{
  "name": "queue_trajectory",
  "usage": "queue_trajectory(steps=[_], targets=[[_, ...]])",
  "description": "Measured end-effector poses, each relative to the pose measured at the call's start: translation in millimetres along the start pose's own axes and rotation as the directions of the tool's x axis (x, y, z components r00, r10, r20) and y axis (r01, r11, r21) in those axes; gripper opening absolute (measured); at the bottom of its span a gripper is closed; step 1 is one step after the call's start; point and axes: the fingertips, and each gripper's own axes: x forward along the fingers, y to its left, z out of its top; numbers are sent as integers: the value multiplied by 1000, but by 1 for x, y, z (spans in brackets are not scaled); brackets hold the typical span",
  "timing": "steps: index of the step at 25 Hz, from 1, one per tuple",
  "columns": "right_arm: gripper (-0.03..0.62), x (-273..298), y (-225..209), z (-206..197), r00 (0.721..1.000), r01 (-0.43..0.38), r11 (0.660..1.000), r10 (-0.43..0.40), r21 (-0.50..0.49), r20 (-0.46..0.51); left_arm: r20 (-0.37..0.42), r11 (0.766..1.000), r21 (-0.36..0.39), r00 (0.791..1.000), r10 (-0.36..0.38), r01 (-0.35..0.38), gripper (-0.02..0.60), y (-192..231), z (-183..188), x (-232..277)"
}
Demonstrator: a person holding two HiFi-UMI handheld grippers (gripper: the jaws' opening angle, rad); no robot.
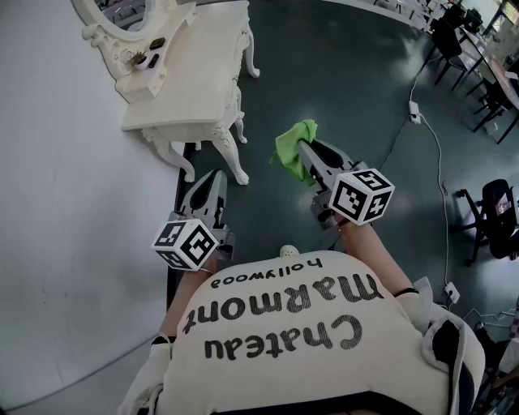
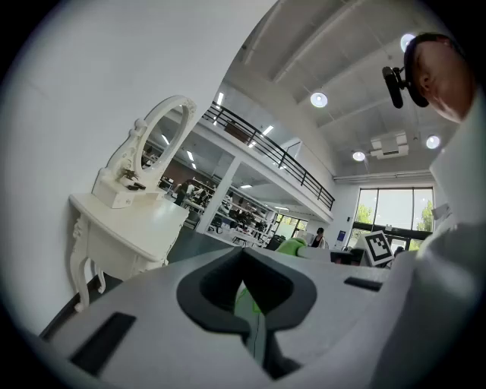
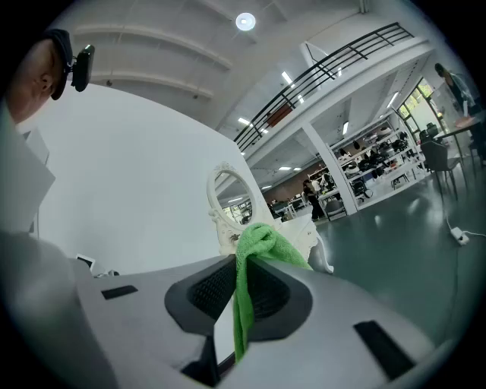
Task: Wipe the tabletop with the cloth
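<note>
Right gripper [image 1: 308, 159] is clamped on the green cloth [image 1: 293, 142], which bunches out past the jaw tips and hangs down between the pads, held in the air over the dark floor [image 1: 357, 89]. Left gripper [image 1: 216, 185] has its jaws pressed together with nothing in them. The white dressing table [image 1: 195, 73] stands far left against the wall, apart from both grippers, with its oval mirror [image 1: 122, 16] at the back.

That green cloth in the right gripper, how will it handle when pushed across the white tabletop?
Probably floppy: the green cloth is pinched in the right gripper as a limp, narrow strip, with loose folds bunched above. Likely light, since that bunch holds its shape unsupported. On the white dressing table it may crumple rather than spread flat.
</note>
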Motion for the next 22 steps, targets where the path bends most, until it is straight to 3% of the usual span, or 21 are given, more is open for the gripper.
queue_trajectory(steps=[14, 22], targets=[[55, 43, -57, 30, 999, -39, 999, 39, -23, 0, 25, 1000, -4, 1000, 14, -13, 8, 15, 8, 75], [55, 64, -92, 29, 997, -70, 997, 71, 13, -23, 11, 998, -28, 998, 55, -54, 8, 34, -8, 112]])
